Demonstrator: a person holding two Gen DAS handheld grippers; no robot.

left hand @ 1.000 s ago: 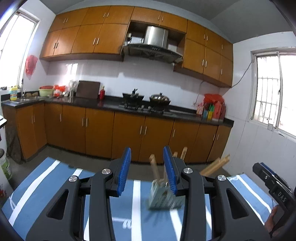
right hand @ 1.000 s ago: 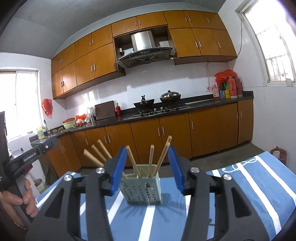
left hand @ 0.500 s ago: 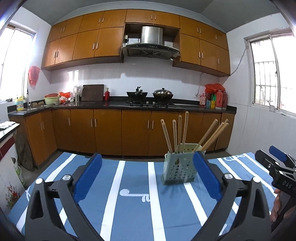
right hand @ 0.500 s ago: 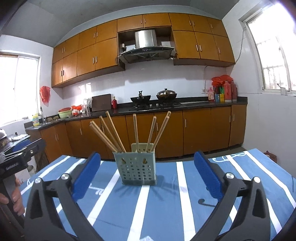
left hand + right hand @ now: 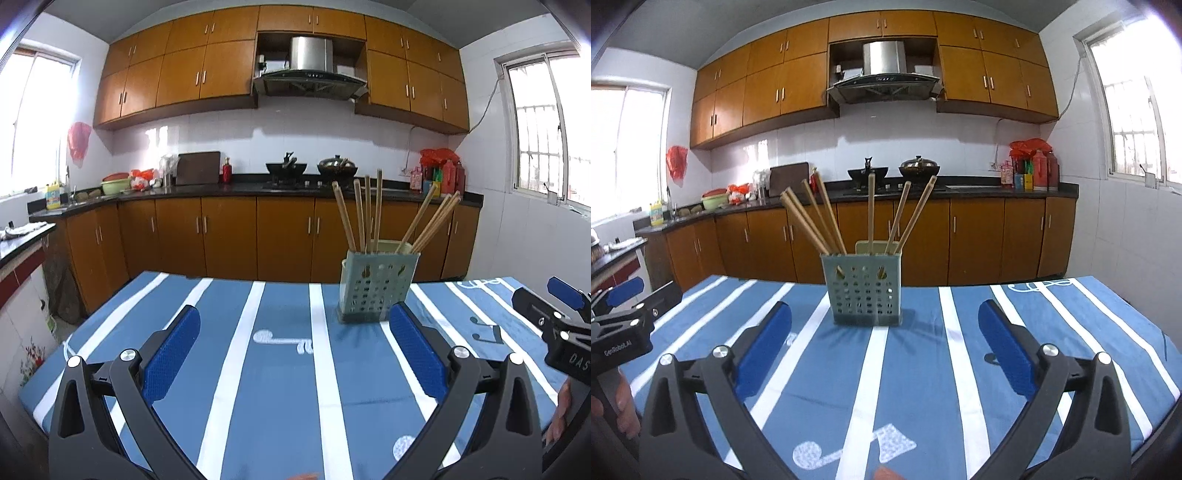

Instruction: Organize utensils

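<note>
A pale green perforated utensil holder stands upright on the blue striped tablecloth, with several wooden chopsticks leaning out of it. My left gripper is open wide, low over the cloth, the holder ahead and to its right. My right gripper is open too, facing the holder a short way in front, nothing between its blue pads. Each gripper also shows at the edge of the other's view.
The table ends just behind the holder; beyond it runs a kitchen counter with wooden cabinets, a stove and pots. A window is on the right wall. A hand holds the left gripper's handle.
Both grippers went from nearly shut to wide open. Both sank toward the table and drew back from the holder, which now stands clear in front of them.
</note>
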